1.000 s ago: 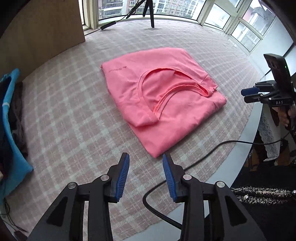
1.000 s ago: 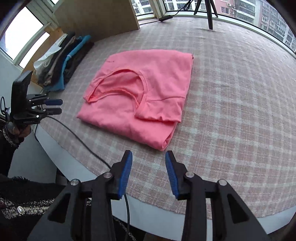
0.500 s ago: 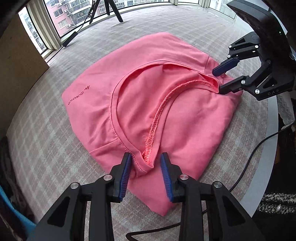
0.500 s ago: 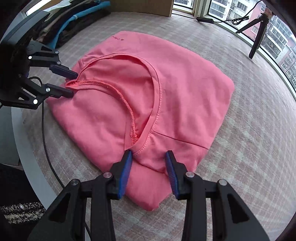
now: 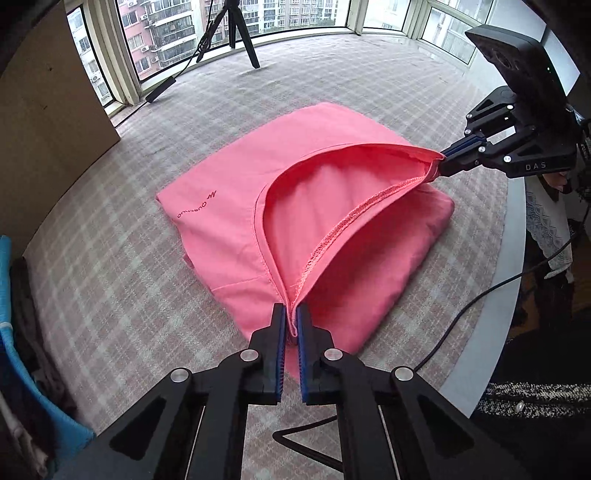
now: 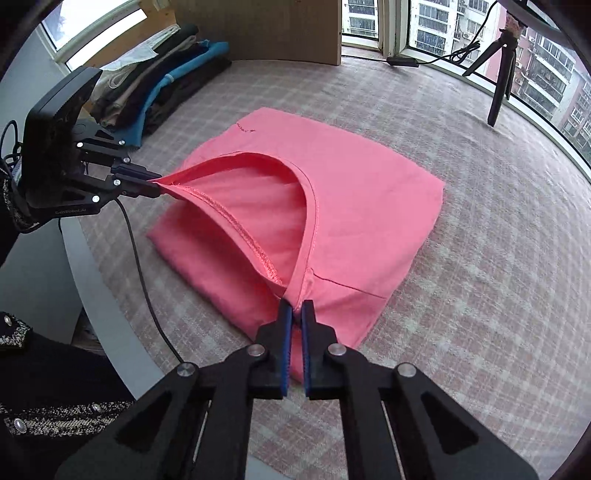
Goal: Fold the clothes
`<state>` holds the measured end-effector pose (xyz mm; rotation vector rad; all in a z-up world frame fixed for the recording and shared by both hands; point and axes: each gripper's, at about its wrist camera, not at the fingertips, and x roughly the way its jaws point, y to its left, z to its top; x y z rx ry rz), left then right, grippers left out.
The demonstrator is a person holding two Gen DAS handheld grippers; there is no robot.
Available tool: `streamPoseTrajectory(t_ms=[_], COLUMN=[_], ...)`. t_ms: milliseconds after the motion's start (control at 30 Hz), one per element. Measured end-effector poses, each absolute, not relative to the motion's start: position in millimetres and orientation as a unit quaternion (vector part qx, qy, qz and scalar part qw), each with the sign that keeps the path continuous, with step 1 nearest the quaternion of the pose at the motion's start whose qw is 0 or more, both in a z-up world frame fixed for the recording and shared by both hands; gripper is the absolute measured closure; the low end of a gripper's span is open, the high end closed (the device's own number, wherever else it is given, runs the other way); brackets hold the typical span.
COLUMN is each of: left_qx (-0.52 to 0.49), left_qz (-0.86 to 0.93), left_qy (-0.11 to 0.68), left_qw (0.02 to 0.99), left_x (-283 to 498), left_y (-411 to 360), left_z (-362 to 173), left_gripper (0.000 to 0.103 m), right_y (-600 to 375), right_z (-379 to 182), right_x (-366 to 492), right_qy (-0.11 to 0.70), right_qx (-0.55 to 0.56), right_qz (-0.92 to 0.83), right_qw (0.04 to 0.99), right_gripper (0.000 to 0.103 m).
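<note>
One pink shirt [image 5: 332,206] on checked cloth [image 5: 110,277]; two grippers, left gripper [image 5: 291,317] and right gripper [image 6: 295,310], each pinching its neckline.

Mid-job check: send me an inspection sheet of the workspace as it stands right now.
Surface: checked cloth covers the table.
Job's things: pink shirt, folded, neckline pulled taut between both grippers.
Clutter: pile of clothes by the far edge.
Grippers: left gripper and right gripper both shut on the shirt's neckline.
Cables: black cable trails off the table's edge.
Surroundings: windows, tripod, wooden board.
</note>
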<state>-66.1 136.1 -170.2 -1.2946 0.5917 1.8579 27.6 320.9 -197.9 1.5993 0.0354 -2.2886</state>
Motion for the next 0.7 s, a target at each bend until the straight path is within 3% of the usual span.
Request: streamPoseTrajectory(t_ms=[167, 233, 300, 433, 600, 700], left_qx=[-0.531, -0.544, -0.550, -0.541, -0.551, -0.557], left_qz=[0.708, 0.701, 0.701, 0.727, 0.752, 0.749], left_qy=[0.238, 0.260, 0.262, 0.209, 0.121, 0.076], left_qw=[0.400, 0.380, 0.370, 0.368, 0.340, 0.351], left_x=[-44, -37, -35, -39, -67, -81], left_y=[140, 141, 136, 103, 76, 83], left_z=[-198, -212, -211, -181, -186, -204], left_gripper=[0.095, 0.085, 0.084, 0.066, 0.066, 0.066], right_y=[304, 301, 300, 313, 327, 304], right_z=[-228, -247, -253, -198, -114, -93], right_x=[44, 47, 51, 67, 49, 3], right_qy=[0.018, 0.020, 0.025, -0.005, -0.075, -0.051], right_qx=[0.590, 0.620, 0.641, 0.605, 0.529, 0.503], right_qz=[-0.787, -0.766, -0.752, -0.775, -0.818, -0.837], right_qw=[0.179, 0.168, 0.154, 0.181, 0.215, 0.210], right_gripper=[0.098, 0.097, 0.096, 0.089, 0.078, 0.065])
